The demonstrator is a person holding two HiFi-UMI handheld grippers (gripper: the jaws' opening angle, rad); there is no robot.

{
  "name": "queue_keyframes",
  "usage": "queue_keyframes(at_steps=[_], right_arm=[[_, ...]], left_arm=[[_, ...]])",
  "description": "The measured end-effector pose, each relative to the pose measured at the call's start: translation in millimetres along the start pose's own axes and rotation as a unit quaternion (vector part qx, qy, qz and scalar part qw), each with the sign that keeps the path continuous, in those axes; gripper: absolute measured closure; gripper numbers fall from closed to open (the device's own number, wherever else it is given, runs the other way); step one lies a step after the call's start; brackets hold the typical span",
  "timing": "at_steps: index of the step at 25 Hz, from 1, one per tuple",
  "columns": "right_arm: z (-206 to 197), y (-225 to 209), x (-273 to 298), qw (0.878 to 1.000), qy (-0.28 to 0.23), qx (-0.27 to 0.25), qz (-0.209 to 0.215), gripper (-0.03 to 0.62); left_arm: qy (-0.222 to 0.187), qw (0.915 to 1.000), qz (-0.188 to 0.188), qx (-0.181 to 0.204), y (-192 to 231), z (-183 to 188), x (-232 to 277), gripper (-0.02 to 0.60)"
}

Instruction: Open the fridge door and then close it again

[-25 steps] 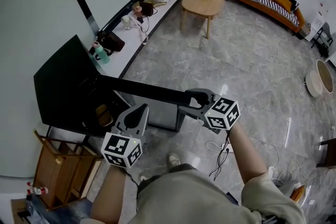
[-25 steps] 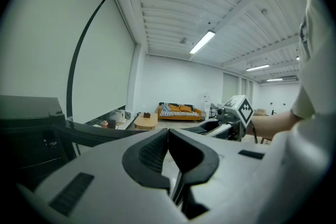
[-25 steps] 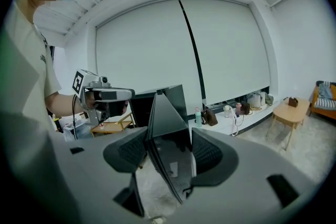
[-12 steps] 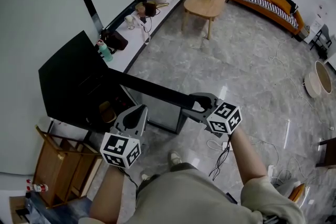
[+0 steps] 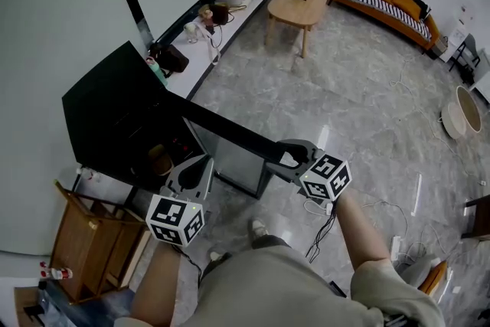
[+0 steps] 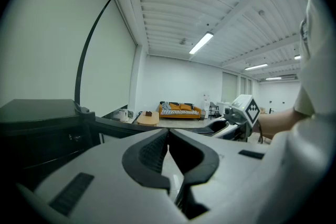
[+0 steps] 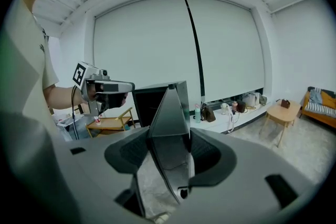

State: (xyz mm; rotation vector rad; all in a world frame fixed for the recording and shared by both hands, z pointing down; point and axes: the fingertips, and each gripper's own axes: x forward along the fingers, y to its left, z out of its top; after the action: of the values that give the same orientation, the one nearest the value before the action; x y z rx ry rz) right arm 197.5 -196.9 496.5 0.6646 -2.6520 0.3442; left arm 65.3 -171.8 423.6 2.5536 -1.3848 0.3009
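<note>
The small black fridge [image 5: 115, 111] stands open at the left, its door [image 5: 222, 132] swung out toward me. My right gripper [image 5: 285, 157] has the door's free edge between its jaws; the pads sit on both faces of the door [image 7: 170, 113] and the jaws are closing. My left gripper [image 5: 197, 168] hovers in front of the open fridge, shut with nothing in it, its fingertips [image 6: 168, 132] pressed together. From the left gripper view the right gripper [image 6: 226, 126] shows on the door edge. The right gripper view takes in the left gripper [image 7: 113, 94] beside the fridge [image 7: 149, 105].
A wooden rack [image 5: 88, 237] stands left of the fridge. A low white ledge [image 5: 207, 50] with bags and bottles runs along the wall. Farther off are a wooden coffee table [image 5: 295, 4] and an orange sofa [image 5: 387, 0]. Cables [image 5: 321, 230] trail on the marble floor near my feet.
The door has swung somewhat back toward the fridge with the right gripper on its edge. The left gripper has moved along in front of the fridge, still shut.
</note>
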Motion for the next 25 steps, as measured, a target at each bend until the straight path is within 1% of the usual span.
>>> queue_keyframes(at_steps=[7,11,19,25], right_arm=[[0.0,34.7,5.9,1.000,0.002,-0.011,-0.011,0.370],[-2.2,54.9,8.3,1.000,0.003,-0.007,-0.020,0.372],[1.1,99.5,19.4,1.000,-0.003,0.005,-0.004,0.370],[2.4,127.8,29.0,1.000,-0.009,0.017,-0.004,0.370]], left_arm=[[-0.001,1.0000,-0.002,0.002,2.3,-6.7,-32.3,0.572],[-0.003,1.0000,0.000,0.003,2.9,-11.1,-52.4,0.572],[-0.005,0.9999,0.010,0.003,14.5,-16.5,-90.0,0.572],[-0.003,0.9998,0.017,-0.001,21.7,-26.6,-114.1,0.572]])
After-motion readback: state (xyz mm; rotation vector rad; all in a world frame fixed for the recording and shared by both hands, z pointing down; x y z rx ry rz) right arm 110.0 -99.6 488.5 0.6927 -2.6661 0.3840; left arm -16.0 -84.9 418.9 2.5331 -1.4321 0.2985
